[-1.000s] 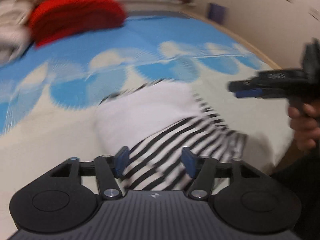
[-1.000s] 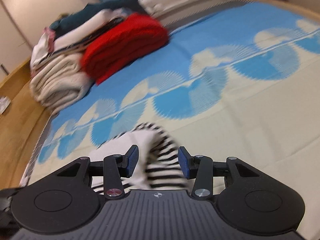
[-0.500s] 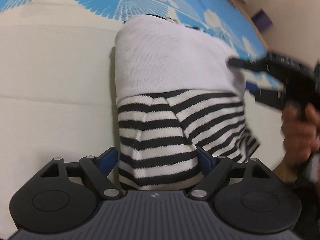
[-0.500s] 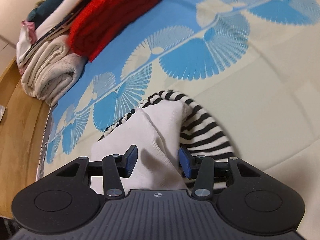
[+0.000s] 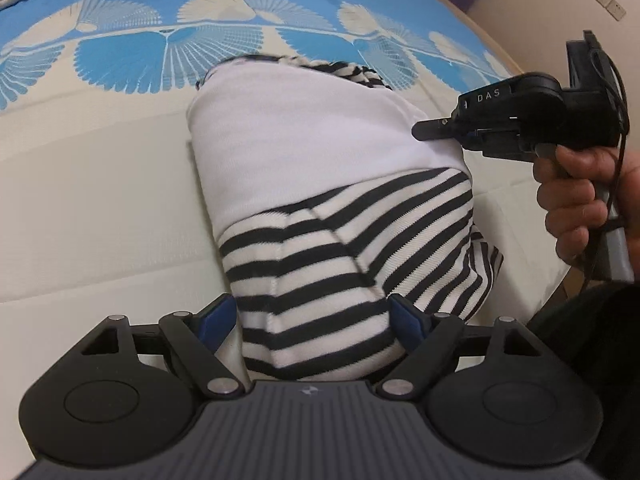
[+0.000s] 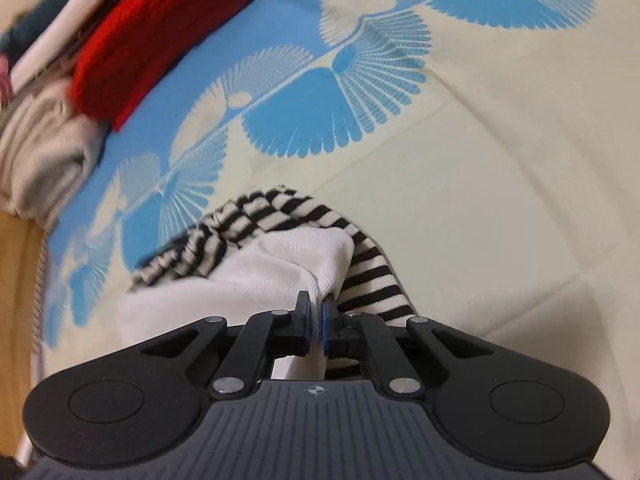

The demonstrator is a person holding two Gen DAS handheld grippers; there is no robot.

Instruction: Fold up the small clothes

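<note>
The striped garment [image 5: 344,216], white panel uppermost, lies bunched at frame centre on the patterned bedspread [image 5: 100,184], not yet folded flat. Its white edge is pinched by the right gripper [image 6: 315,318]; the left gripper [image 5: 316,320] is held wide, straddling the striped hem ungripped.

both views are evenly and softly lit, fairly bright, with no hard glare. the striped garment [image 5: 320,216] casts only a thin, soft shadow on the bed [image 5: 100,208] along its left edge. the fisheye lens bends the bed's printed band into an arc and curves the picture edges. the left wrist view is sharp across most of the picture. in the right wrist view the red folded cloth [image 6: 160,36] and the pile beside it at the upper left are smeared with blur, while the middle stays crisp.
</note>
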